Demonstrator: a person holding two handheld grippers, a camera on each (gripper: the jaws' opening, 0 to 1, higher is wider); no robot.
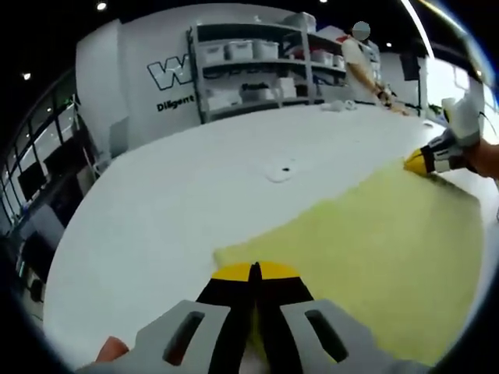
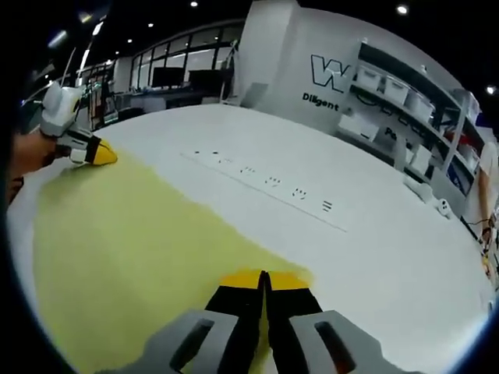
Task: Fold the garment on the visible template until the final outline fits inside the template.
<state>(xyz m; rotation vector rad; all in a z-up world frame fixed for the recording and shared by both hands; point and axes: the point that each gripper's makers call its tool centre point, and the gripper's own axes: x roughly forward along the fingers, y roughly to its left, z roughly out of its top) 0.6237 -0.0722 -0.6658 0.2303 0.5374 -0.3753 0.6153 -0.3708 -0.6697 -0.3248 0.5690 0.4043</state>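
A pale yellow garment (image 1: 374, 241) lies spread flat on the white table (image 1: 156, 218). My left gripper (image 1: 255, 271) is shut on the garment's near corner, with yellow cloth showing between the jaws. My right gripper (image 1: 425, 161) comes in from the right, its yellow tip pressed on the far corner. In the right gripper view the garment (image 2: 132, 249) stretches away to the left. There my right gripper (image 2: 263, 279) is shut on the cloth edge, and my left gripper (image 2: 93, 152) holds the opposite corner, a hand behind it.
A small round hole (image 1: 281, 169) sits in the table beyond the garment. A long flush strip with dark marks (image 2: 269, 183) crosses the table (image 2: 374, 257). Shelves with white bins (image 1: 249, 70) and a person (image 1: 362, 54) stand past the far edge.
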